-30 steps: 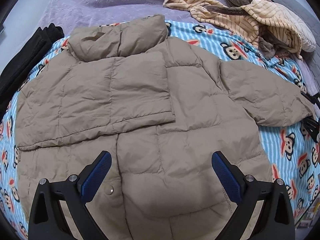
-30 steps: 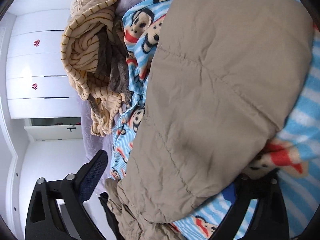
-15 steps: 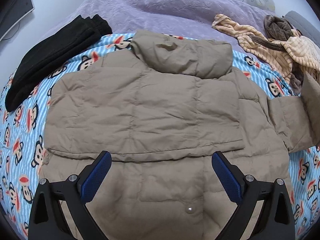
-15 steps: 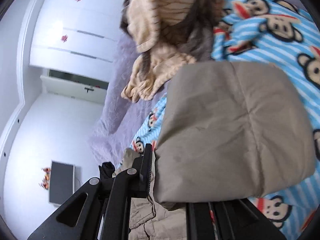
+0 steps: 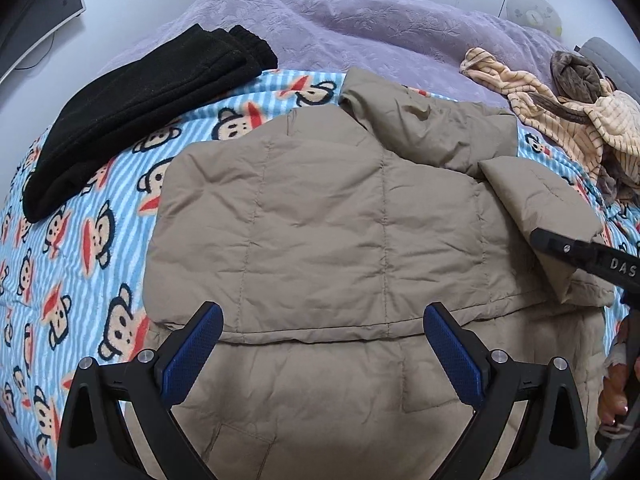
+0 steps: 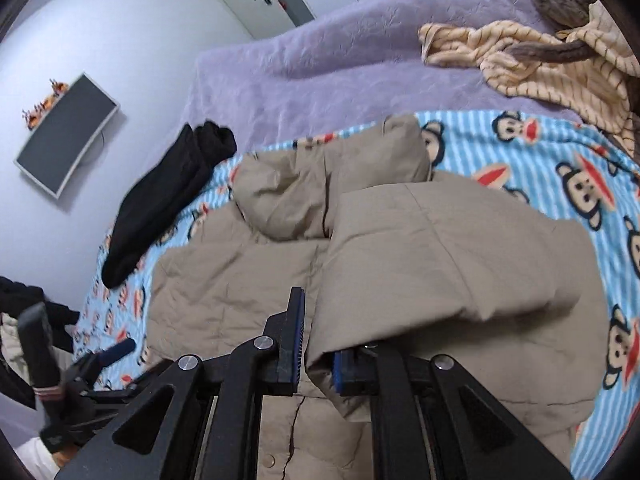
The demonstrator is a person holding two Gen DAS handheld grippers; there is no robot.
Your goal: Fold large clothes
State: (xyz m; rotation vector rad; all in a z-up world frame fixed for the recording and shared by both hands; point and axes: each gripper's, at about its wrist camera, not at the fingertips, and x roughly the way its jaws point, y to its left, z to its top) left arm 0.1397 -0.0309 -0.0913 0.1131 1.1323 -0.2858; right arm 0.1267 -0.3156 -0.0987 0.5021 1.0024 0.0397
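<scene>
Tan quilted puffer jacket [image 5: 320, 220] lay flat on blue-striped monkey-print fleece blanket [image 5: 80, 248], collar end toward lilac textured bedspread [image 5: 360, 20]. One sleeve already folded across jacket body. Other tan quilted sleeve [image 6: 440, 248] lifted off blanket and doubled over jacket's right side.

Right gripper [image 6: 316, 364]: blue-padded fingers [image 6: 298, 344] close together, clamped on sleeve cuff edge; fabric bunched betw. pads. Also seen at right edge of left wrist view [image 5: 576, 250], on sleeve end [image 5: 540, 208].

Left gripper [image 5: 320, 352]: fingers [image 5: 196, 344] wide apart, nothing betw. them, hovered above jacket's lower half; contact w/ fabric not discernible.

Folded black knit garment [image 5: 140, 108] lay just beside jacket's left shoulder, partly on blanket, partly on bedspread. Crumpled cream-and-brown striped fleece garment [image 5: 572, 108] heaped at bed's far right, apart from jacket.
</scene>
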